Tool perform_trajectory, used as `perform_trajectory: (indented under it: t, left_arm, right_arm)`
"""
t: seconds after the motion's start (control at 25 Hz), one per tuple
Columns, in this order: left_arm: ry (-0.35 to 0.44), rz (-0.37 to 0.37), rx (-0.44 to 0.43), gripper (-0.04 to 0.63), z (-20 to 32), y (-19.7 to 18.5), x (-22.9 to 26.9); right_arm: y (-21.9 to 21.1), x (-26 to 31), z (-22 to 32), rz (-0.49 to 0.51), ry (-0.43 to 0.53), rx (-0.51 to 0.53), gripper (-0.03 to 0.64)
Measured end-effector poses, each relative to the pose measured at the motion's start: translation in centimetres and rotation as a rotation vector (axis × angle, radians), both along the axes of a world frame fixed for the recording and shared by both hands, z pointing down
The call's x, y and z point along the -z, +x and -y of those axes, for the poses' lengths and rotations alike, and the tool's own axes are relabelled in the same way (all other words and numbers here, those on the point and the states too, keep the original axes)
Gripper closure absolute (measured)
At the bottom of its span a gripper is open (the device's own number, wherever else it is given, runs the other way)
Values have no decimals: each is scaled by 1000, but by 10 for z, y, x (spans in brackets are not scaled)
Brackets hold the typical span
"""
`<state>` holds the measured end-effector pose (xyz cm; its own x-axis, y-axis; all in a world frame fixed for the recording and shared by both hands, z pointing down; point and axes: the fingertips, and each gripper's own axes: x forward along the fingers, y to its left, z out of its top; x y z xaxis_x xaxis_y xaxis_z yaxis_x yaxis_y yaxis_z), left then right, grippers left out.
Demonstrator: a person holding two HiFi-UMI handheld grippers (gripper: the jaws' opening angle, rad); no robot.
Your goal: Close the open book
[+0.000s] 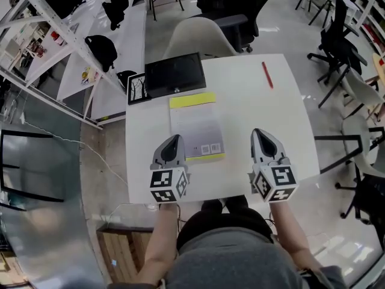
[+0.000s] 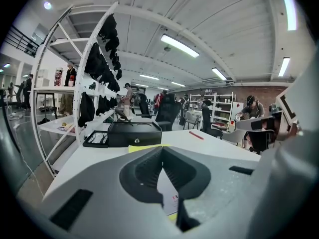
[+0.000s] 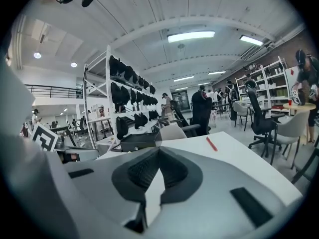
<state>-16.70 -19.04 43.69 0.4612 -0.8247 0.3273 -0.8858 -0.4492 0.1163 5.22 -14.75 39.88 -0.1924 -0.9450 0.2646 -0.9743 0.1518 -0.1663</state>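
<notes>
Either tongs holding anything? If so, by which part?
Nothing held: left tongs and right tongs are both shut with nothing between them; the book lies flat on the table.

A: Where does everything sit relative to the grey-and-yellow paperback book (image 1: 195, 128)?
B: The book lies on the white square table (image 1: 283, 119). Just behind it is the flat black case (image 1: 175, 74), and behind-left the small black-framed picture (image 1: 138, 88). The red pen (image 1: 267, 75) lies behind-right, well apart.
A: And the grippers?
B: The left gripper (image 1: 174, 140) is at its near-left edge, the right gripper (image 1: 260, 134) to its right.

Book (image 1: 196, 127) closed, flat, grey-yellow cover, on table (image 1: 258, 119) centre-left.
</notes>
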Motion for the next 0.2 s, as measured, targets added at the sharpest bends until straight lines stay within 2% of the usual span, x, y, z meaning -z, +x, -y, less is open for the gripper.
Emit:
perform_trajectory:
  t: [0.2]
  left_arm:
    - [7, 1, 1, 589, 3, 6, 3]
  right_arm:
    - [7, 1, 1, -2, 5, 3, 615]
